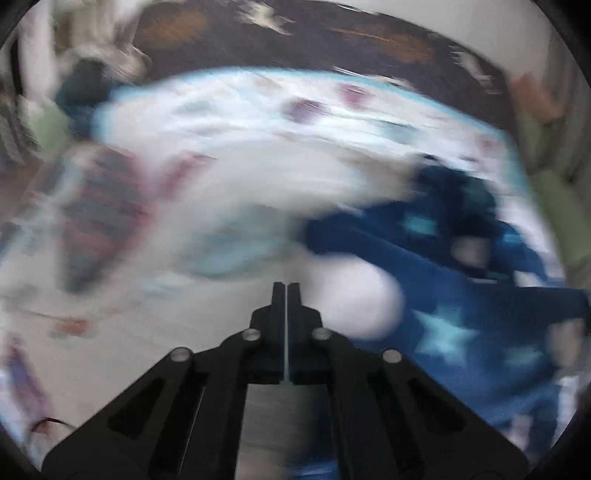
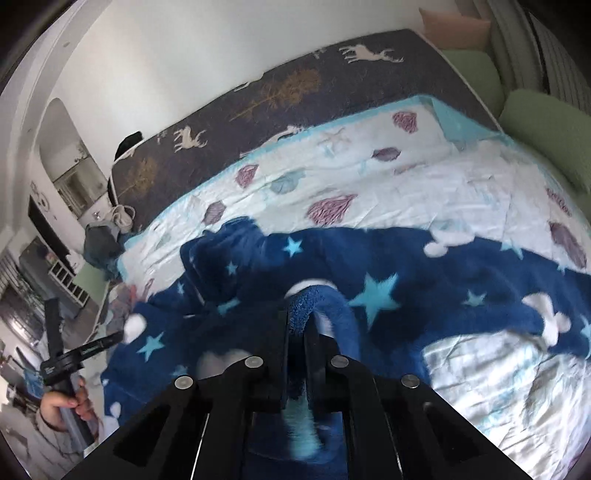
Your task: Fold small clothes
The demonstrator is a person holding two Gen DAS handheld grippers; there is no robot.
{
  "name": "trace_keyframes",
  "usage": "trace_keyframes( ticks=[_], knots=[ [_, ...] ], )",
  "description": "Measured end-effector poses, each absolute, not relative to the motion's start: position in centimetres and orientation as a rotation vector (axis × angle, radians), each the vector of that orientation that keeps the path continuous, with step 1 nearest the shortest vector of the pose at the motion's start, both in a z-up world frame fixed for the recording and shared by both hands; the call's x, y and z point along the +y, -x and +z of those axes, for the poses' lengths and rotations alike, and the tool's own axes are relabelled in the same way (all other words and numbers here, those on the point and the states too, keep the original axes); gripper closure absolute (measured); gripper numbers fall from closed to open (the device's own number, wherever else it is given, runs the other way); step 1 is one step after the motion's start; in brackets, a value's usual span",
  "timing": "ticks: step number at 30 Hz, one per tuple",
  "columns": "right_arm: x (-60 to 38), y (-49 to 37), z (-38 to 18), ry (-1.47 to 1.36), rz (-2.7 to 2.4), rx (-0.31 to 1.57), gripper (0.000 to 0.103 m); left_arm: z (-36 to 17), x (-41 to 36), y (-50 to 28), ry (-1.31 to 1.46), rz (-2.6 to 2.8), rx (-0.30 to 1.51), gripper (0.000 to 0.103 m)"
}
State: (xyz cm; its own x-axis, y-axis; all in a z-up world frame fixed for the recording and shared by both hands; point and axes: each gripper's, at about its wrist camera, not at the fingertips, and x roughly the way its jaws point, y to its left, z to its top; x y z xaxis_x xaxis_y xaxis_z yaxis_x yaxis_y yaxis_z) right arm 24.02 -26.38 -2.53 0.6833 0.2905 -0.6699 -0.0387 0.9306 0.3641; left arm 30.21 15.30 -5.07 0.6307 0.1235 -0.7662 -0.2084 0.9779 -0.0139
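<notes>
Navy starred fleece garment [image 2: 369, 258] lies on the bed [image 2: 388, 192], its edge pinched by the right gripper [image 2: 297, 321]; the left gripper [image 1: 286, 291], pressed together empty beside it, likely must grab another edge to fold.

A bed and its surroundings in a bedroom

The bed carries a white quilt [image 2: 424, 184] printed with purple and teal shells, edged in light blue, over a dark sheet [image 2: 295, 92] patterned with pale deer and golden trees. Green cushions [image 2: 546, 122] line the far right side beside a pink pillow [image 2: 454, 22]. A heap of dark cloth [image 2: 101, 245] sits at the bed's left corner, below a white wall [image 2: 184, 48].
</notes>
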Motion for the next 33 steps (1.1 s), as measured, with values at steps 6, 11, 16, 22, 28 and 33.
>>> trace_keyframes(
  ticks=[6, 11, 16, 22, 28, 33],
  knots=[
    [-29.0, -25.7, -7.7, -0.396, 0.058, 0.995, 0.083, -5.4, 17.2, -27.3, 0.207, 0.083, 0.873, 0.100],
    [-31.2, -23.7, -7.3, -0.489, 0.097, 0.990, 0.045, -4.1, 13.5, -25.7, 0.151, -0.057, 0.853, 0.023],
    [-30.5, -21.2, -6.4, -0.503, 0.222, 0.992, 0.030, -7.4, 11.3, -26.4, -0.038, 0.004, 0.925, 0.047],
    [-29.6, -19.5, -6.8, -0.495, 0.229, 1.005, 0.029, -7.3, 12.3, -25.8, -0.022, 0.067, 0.903, 0.046],
    [-26.8, -18.7, -5.1, -0.434, 0.339, 0.930, 0.069, -2.4, 9.4, -23.1, -0.034, -0.018, 0.789, 0.049],
    [-24.0, -20.3, -5.6, -0.408, 0.399, 0.952, 0.093, -3.5, 6.8, -24.0, 0.009, -0.152, 0.858, 0.049]
  ],
)
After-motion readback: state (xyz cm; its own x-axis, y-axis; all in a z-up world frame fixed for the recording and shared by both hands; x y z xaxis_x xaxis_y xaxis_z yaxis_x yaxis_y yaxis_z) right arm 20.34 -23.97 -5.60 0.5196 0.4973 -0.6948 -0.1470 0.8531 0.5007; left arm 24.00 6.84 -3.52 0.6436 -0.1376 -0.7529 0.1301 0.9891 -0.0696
